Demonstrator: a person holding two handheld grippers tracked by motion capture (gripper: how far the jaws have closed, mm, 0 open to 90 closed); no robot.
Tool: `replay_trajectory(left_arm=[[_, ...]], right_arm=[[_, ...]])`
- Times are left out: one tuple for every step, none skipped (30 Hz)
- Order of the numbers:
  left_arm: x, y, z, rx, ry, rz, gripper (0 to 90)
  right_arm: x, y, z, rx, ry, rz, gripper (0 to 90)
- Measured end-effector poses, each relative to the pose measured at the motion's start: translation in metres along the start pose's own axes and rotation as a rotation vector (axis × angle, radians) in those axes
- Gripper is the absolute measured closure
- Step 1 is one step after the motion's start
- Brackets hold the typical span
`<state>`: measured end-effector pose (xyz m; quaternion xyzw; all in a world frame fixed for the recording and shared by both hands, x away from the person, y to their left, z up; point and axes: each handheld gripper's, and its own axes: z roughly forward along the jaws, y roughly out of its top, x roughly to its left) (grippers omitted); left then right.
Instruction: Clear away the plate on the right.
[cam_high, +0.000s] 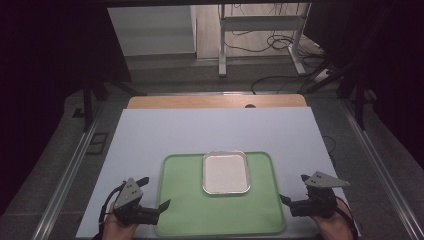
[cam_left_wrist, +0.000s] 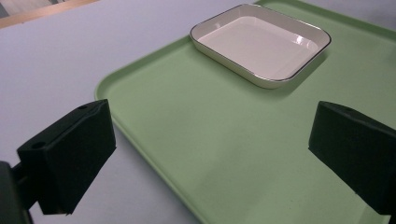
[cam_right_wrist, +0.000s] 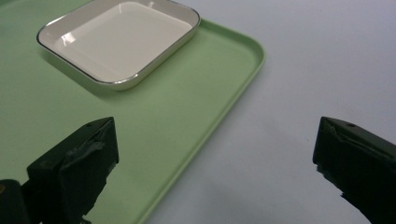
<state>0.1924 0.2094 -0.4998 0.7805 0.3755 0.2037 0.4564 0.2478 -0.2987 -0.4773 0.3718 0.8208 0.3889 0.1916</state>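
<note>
A green tray (cam_high: 175, 210) lies at the near middle of the table, and an empty white rectangular dish (cam_high: 226, 173) with a thin dark rim sits on its far half. My left gripper (cam_high: 155, 193) rests at the tray's near left corner, open with nothing between its jaws. My right gripper (cam_high: 294, 188) stands open and empty at the tray's right edge. In the left gripper view the gripper (cam_left_wrist: 212, 140) straddles the tray's edge (cam_left_wrist: 140, 70), with the dish (cam_left_wrist: 261, 44) ahead. In the right gripper view the gripper (cam_right_wrist: 215, 149) spans the tray's rim (cam_right_wrist: 233, 93), and the dish (cam_right_wrist: 119, 39) lies ahead to the left.
A pale bluish sheet (cam_high: 210, 130) covers the table, with the wooden tabletop (cam_high: 215, 101) showing along the far edge. Beyond it are a grey floor, a metal frame's legs (cam_high: 222, 45) and loose cables (cam_high: 270, 80). Dark curtains flank both sides.
</note>
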Motion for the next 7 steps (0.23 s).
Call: replay_trajectory(left_arm=[[0.0000,0.0000,0.0001,0.001,-0.001,0.000,0.6],[0.0000,-0.0001,0.0001,0.002,-0.001,0.001,0.6],[0.0000,-0.0001,0.0001,0.002,-0.001,0.001,0.6],[0.0001,0.0001,0.0000,0.002,0.000,0.002,0.6],[0.0002,0.0004,0.0001,-0.001,-0.002,0.000,0.6],[0.0001,0.0007,0.0003,-0.003,-0.002,-0.001,0.6],[-0.0001,0.0007,0.0007,-0.002,-0.004,-0.001,0.6]], right_arm=[[0.0000,0.0000,0.0000,0.000,0.000,0.000,0.0],[-0.0004,-0.0004,0.0005,0.004,0.006,0.007,0.0],[-0.0009,-0.0005,0.0010,0.006,0.009,0.011,0.0],[-0.0012,-0.0005,0.0016,0.010,0.011,0.014,0.0],[-0.0010,-0.0006,0.0023,0.014,0.015,0.016,0.1],[-0.0010,-0.0006,0.0028,0.015,0.020,0.015,0.0],[-0.0006,-0.0001,0.0032,0.015,0.032,0.014,0.2]])
